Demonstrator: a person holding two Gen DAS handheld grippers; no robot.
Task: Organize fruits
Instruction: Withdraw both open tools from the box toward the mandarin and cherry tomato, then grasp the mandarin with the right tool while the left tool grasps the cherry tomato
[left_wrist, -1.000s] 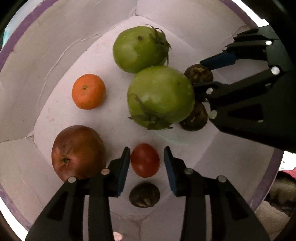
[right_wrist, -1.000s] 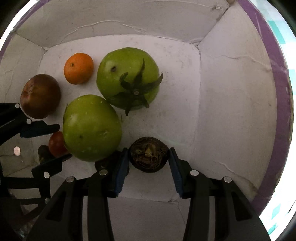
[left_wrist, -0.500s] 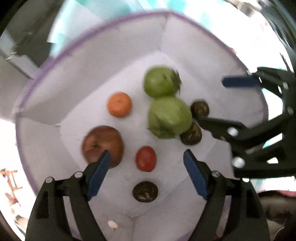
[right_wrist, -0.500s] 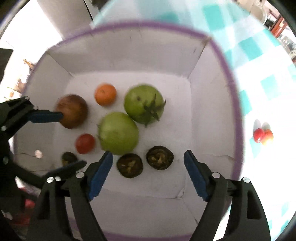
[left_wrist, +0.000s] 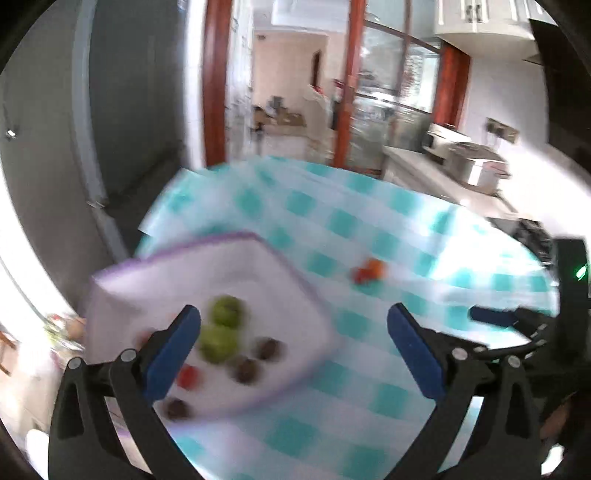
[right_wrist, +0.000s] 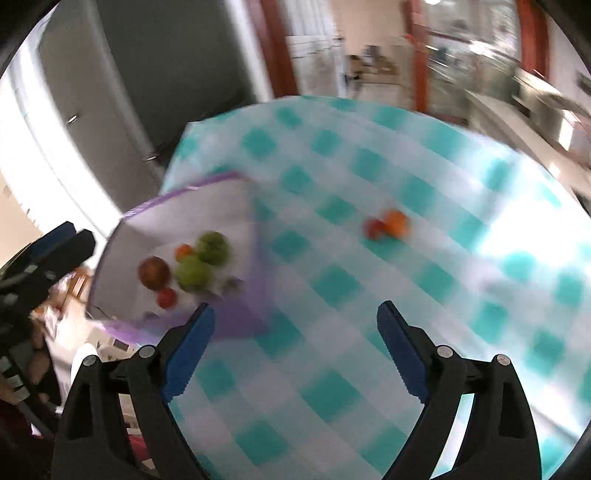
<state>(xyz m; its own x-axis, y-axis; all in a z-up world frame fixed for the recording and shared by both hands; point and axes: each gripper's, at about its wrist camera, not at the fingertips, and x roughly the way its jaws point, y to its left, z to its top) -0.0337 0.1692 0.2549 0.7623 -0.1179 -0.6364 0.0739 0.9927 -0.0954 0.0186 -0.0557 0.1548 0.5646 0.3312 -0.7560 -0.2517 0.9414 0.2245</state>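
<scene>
A teal-checked surface (right_wrist: 369, 280) carried a white, purple-rimmed box (right_wrist: 207, 206) holding green tomatoes (right_wrist: 201, 260), a brown fruit (right_wrist: 154, 272) and smaller fruits. Two small red and orange fruits (right_wrist: 388, 225) lay well apart from the box on the cloth. The left tool (left_wrist: 293, 345) and right tool (right_wrist: 295, 339) hung above, jaws just spread wide with nothing between them.

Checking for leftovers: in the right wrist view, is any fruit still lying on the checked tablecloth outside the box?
Yes, a small red fruit and a small orange fruit sit together on the teal-and-white checked tablecloth, apart from the white purple-rimmed box.
</scene>
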